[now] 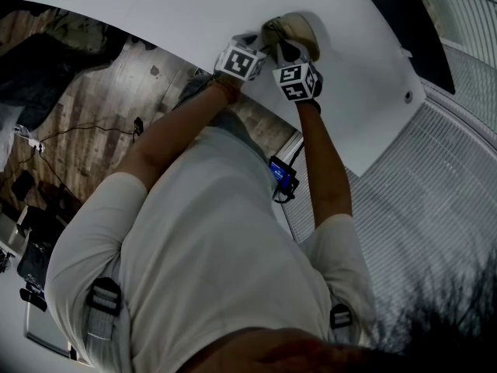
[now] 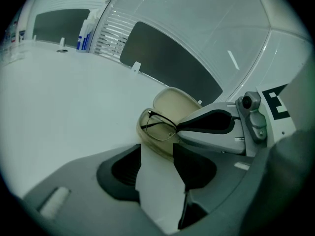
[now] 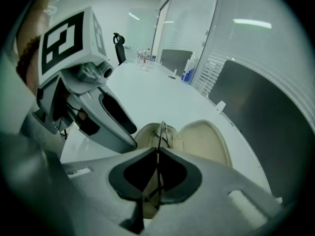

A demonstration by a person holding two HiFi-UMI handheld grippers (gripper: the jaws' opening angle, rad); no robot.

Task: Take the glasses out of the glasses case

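A person in a white T-shirt [image 1: 210, 231] leans over the white tabletop [image 2: 74, 97], both arms stretched out, a gripper in each hand, both at the same spot near the tabletop's curved edge. The glasses case [image 2: 172, 102] lies there open: beige, w/ the lid flipped back on the far side. The glasses [image 2: 158, 125], thin black frame, sit in the lower half of the case, the front of the frame tipped up and facing the left gripper [image 2: 157, 150].

The right gripper [image 3: 158, 151] comes in from the right side and points steeply down into the case. Its fingers are pinched together on the black frame, which shows as a thin dark line btwn the pads in its own view.

The left gripper's fingers stand apart and hold nothing. Bare tabletop shows btwn them, and the near rim of the case lies right at their tips. Whether the tips actually touch that rim I can't tell, as the view bends too much there.

The two grippers are close side by side; from above, their marker cubes [image 1: 241, 59] look nearly touching.

Further along the tabletop there's a blue-and-white bottle [image 2: 83, 36], and a dark office chair [image 3: 118, 45] at the far end. A slatted blind [image 2: 110, 33] covers part of the wall behind. On the person's left, a wood floor [image 1: 101, 115] w/ a cable lying on it.
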